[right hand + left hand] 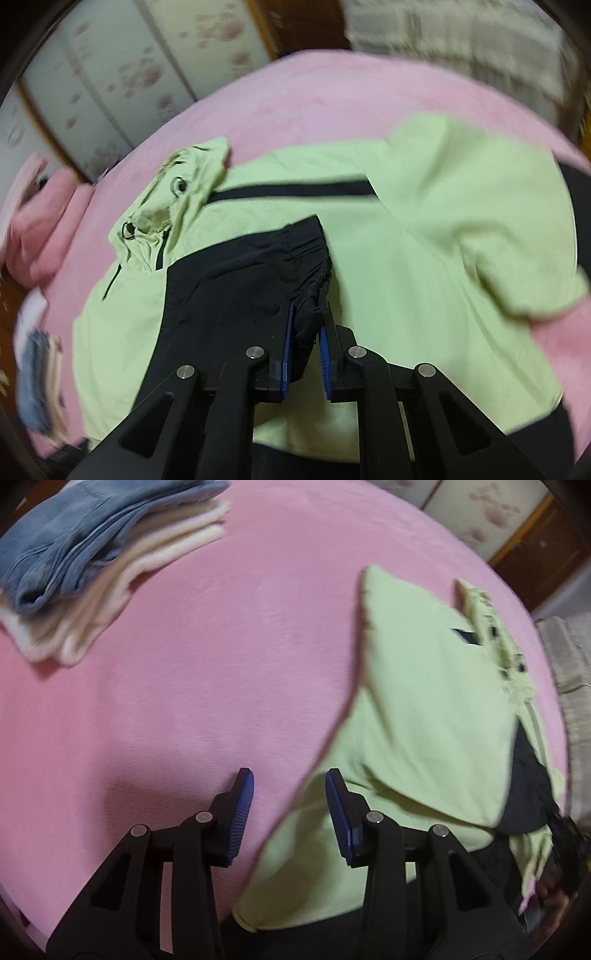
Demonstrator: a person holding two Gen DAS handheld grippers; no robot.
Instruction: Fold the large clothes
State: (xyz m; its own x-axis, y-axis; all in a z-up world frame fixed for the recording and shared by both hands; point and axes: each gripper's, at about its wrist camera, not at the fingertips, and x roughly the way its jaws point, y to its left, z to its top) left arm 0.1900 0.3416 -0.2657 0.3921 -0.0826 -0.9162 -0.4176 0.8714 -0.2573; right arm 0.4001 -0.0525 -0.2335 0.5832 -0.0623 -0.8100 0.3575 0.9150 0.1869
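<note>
A light green hooded jacket (424, 709) with black trim lies spread on the pink bed cover (221, 664). In the right wrist view the jacket (424, 266) fills the middle, with its hood (184, 184) at the upper left. A black sleeve (236, 280) lies across the green body. My right gripper (308, 314) is shut on the gathered elastic cuff (306, 266) of that sleeve. My left gripper (289, 779) stands open above the jacket's left edge, with nothing pinched between its blue pads.
A stack of folded clothes (92, 561), blue denim over cream pieces, sits at the far left of the bed. A pink pillow or blanket (48, 229) lies beside it. Flowered wardrobe doors (110, 74) stand behind the bed, and a pale woven blanket (569, 672) lies at the right.
</note>
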